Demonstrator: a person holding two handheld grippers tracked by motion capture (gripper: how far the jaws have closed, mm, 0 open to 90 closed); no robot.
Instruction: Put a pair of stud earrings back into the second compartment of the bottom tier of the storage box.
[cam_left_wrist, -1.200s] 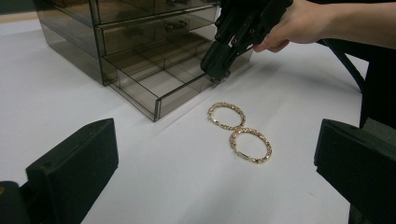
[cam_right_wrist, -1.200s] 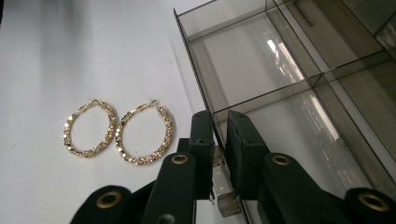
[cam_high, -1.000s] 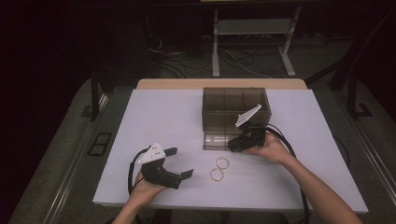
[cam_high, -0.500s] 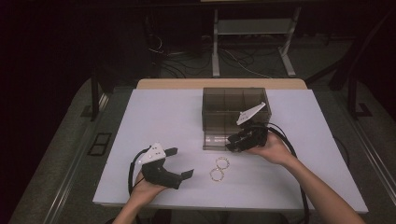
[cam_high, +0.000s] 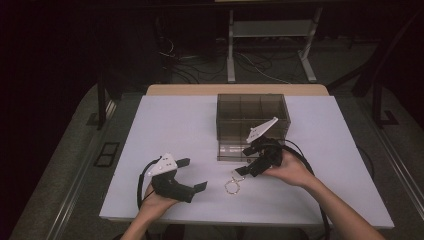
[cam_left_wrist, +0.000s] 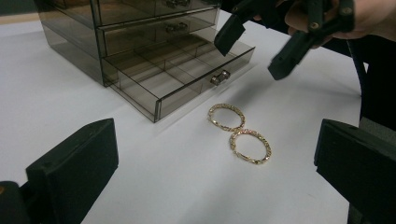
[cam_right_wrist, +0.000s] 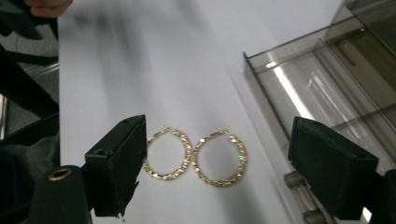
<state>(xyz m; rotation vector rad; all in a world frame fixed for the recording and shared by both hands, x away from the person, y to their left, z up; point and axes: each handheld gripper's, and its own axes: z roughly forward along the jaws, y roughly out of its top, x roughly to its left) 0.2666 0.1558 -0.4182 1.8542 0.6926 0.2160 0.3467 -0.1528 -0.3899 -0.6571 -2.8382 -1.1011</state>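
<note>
- Your left gripper (cam_high: 194, 174) sits low on the white table (cam_high: 165, 125), near its front-left edge, jaws wide apart w/ nothing between them (the hand under it rests on the tabletop).
- In the left gripper view, those jaws frame the two gold hoop earrings (cam_left_wrist: 239, 133), which lie flat on the table ahead of it.
- The earrings touch each other, side by side, just in front of the open bottom drawer (cam_left_wrist: 184, 77) of the smoked-plastic drawer box (cam_high: 252, 122).
- In the high view the hoops (cam_high: 234, 183) lie between your two grippers, closer to the right one.
- The drawer is pulled out toward you; its knob (cam_left_wrist: 220, 77) faces the earrings, and dividers split the inside into compartments.
- Your right gripper (cam_high: 243, 167) is held above the table just in front of the drawer, angled down-left toward the hoops.
- Its jaws have just been opening and now stand well apart; nothing is clamped (in the right gripper view, the hoops (cam_right_wrist: 195, 157) lie on the table below, between the jaws).
</note>
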